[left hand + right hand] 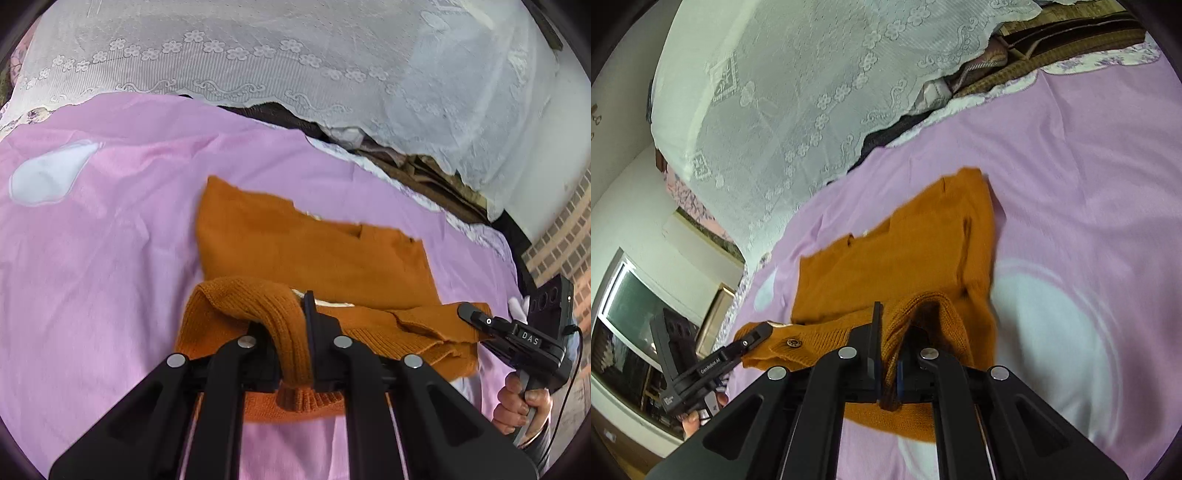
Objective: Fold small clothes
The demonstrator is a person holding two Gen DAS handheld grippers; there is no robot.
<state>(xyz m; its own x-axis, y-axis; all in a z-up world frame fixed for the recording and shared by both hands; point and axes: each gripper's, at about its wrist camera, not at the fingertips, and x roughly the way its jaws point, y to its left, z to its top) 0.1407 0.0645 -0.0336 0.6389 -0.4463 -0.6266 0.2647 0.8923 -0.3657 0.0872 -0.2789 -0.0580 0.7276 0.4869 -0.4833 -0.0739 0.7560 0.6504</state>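
An orange knit cardigan (314, 251) lies on the pink sheet (92, 277), its near hem lifted and doubled over the rest. My left gripper (291, 325) is shut on the left corner of the ribbed hem. My right gripper (892, 332) is shut on the other hem corner; it also shows in the left wrist view (469, 314) at the right, pinching the cloth. The cardigan (905, 251) shows a button (792, 342) near the left gripper's tip (759, 332), seen at the left of the right wrist view.
A white lace cover (295, 66) hangs over bedding behind the sheet. Folded brown textiles (417, 166) lie at the sheet's far edge. The pink sheet (1071, 184) has white patches (48, 177). A window (628, 306) and a brick wall (565, 236) are to the sides.
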